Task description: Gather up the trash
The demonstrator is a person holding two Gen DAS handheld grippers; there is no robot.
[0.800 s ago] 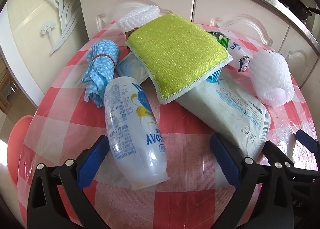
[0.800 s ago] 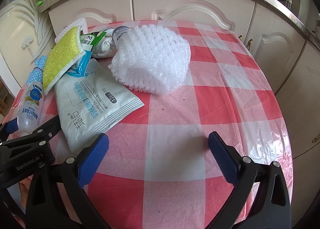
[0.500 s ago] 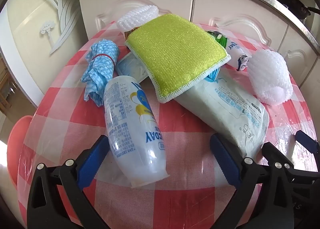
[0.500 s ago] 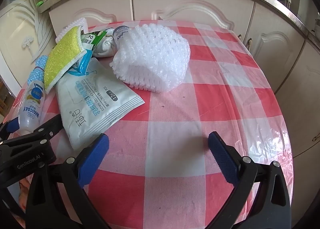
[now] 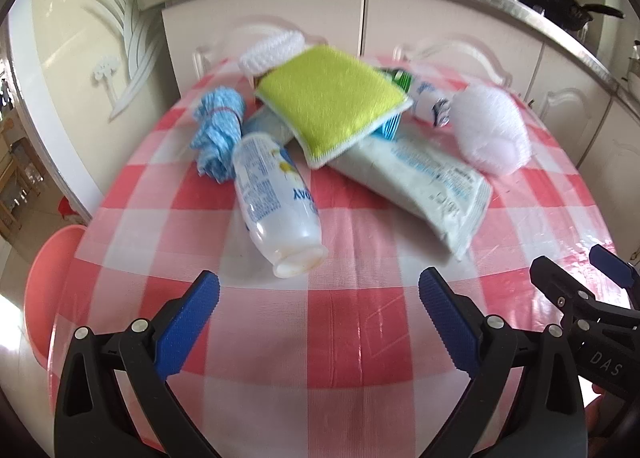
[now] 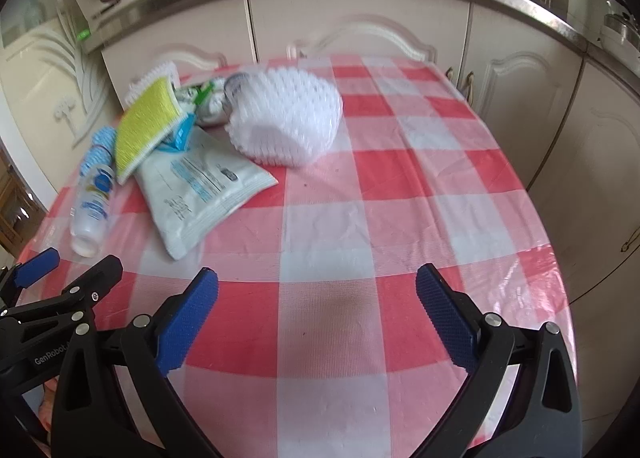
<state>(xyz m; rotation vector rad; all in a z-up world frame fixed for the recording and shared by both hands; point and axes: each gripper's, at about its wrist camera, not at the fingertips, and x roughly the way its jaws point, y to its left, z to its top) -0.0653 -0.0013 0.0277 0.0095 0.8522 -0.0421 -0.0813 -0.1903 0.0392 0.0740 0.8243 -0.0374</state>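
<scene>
White bottle (image 5: 276, 202) lies on its side, centre-left of the left view, mouth toward the left tongs (image 5: 318, 324) — spread wide, empty. Yellow sponge (image 5: 334, 102) overlaps the wipes packet (image 5: 424, 186). Right tongs (image 6: 316, 322) agape over bare checked desk (image 6: 380, 218).

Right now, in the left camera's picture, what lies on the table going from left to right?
Blue cloth bundle → white bottle → yellow-green sponge → white pouch → white foam net.
</scene>
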